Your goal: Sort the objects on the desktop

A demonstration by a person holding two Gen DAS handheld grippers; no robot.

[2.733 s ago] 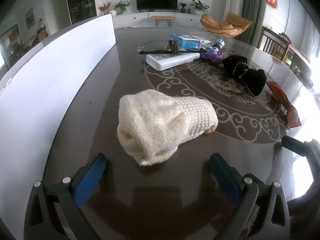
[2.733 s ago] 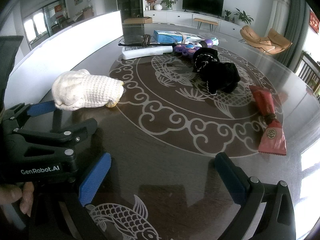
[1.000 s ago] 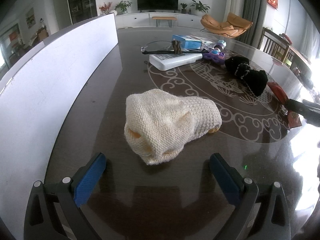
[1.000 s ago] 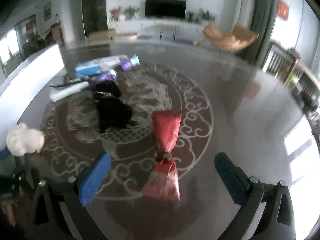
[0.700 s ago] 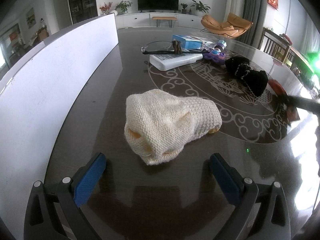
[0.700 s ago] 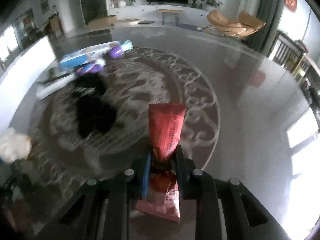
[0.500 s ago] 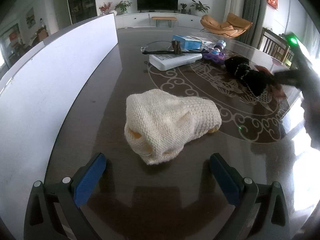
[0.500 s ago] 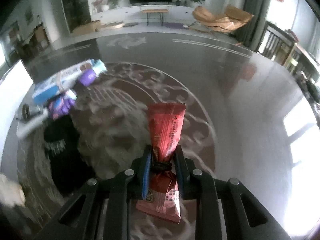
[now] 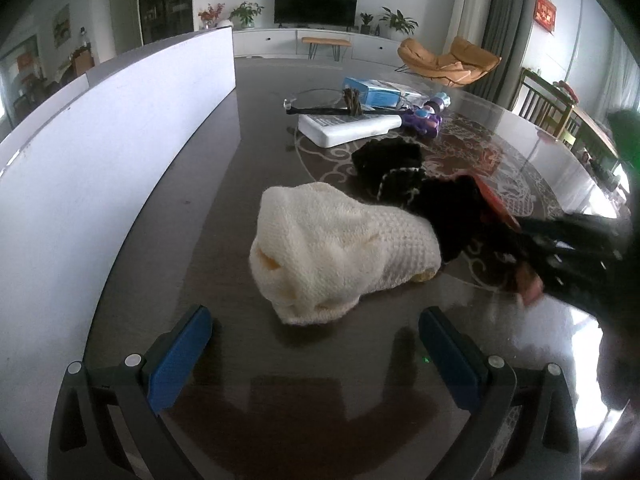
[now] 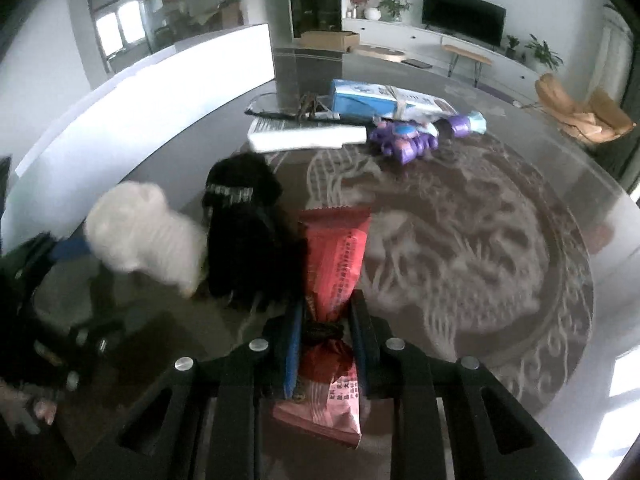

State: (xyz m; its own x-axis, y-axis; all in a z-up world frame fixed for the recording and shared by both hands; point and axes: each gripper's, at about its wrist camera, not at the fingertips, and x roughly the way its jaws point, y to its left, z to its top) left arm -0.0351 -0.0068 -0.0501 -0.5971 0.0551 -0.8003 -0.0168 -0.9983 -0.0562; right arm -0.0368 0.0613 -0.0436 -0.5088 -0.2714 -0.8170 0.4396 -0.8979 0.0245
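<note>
My right gripper [image 10: 324, 320] is shut on a red snack packet [image 10: 336, 256], pinched at its twisted middle and held above the table beside a black fuzzy pouch [image 10: 248, 240]. The packet's tip [image 9: 494, 202] and the right gripper also show at the right of the left wrist view. My left gripper [image 9: 316, 354] is open and empty, low over the table, just in front of a cream knitted hat [image 9: 336, 254]. The black pouch [image 9: 400, 176] lies right behind the hat, touching it.
A white board [image 9: 100, 160] stands along the table's left side. At the back lie a white remote [image 9: 352, 128], glasses [image 9: 316, 106], a blue box [image 10: 384, 98] and purple toys [image 10: 404, 140]. The dark patterned table [image 10: 500, 240] spreads to the right.
My right gripper closed on the red packet, lifted it and carried it left to the black pouch, which now lies against the cream hat. The left gripper has stayed still.
</note>
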